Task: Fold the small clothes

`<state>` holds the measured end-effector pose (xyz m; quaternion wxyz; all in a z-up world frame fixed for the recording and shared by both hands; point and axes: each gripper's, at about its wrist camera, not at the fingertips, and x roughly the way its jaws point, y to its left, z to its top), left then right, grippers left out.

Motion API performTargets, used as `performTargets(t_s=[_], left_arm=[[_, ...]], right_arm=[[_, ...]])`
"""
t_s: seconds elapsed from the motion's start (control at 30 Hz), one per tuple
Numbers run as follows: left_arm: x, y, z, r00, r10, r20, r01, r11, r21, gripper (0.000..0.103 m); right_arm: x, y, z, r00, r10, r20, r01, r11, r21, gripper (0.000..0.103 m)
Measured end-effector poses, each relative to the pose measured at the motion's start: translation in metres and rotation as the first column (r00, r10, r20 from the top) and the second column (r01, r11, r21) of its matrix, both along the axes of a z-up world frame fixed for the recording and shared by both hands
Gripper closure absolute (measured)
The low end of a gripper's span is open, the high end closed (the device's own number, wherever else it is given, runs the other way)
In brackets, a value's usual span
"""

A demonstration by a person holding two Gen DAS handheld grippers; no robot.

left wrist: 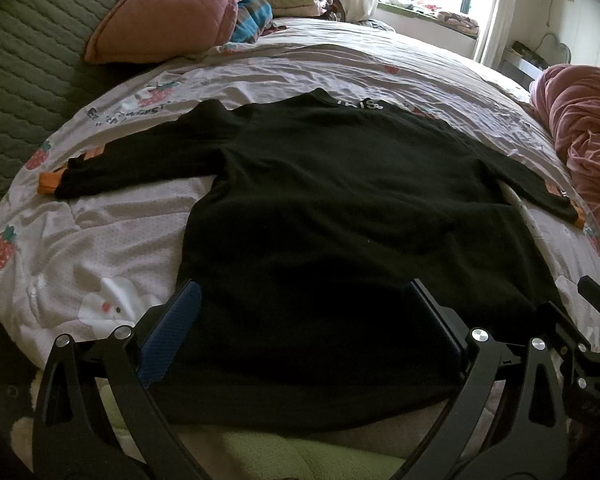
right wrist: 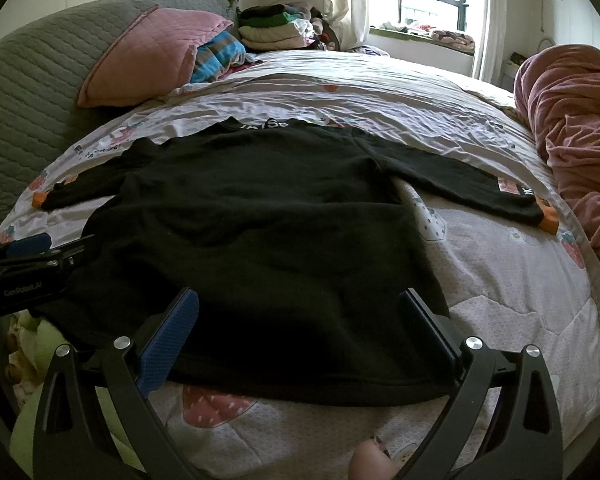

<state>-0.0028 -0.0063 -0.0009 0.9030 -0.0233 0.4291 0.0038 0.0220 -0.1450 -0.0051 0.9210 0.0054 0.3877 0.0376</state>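
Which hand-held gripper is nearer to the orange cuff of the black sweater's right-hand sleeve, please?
Right. The right hand-held gripper sits open at the hem below that orange cuff; the left hand-held gripper is farther left.

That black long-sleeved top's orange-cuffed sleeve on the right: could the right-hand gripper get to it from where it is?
Probably yes. The right gripper is open at the hem of the black long-sleeved top, and only bare strawberry-print quilt lies between it and the orange-cuffed sleeve; the heaped pink blanket lies beyond.
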Motion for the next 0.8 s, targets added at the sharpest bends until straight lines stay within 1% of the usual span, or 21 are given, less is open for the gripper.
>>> performTargets(t_s=[0.8], left_arm=[[-0.0018, -0.0041, -0.0018, 1.0, -0.001, 0.003, 0.001, 1.0, 0.0, 0.008]], right_arm=[[0.0019, 0.0015, -0.0019, 1.0, 0.01, 0.008, -0.01, 1.0, 0.007, 0.004]])
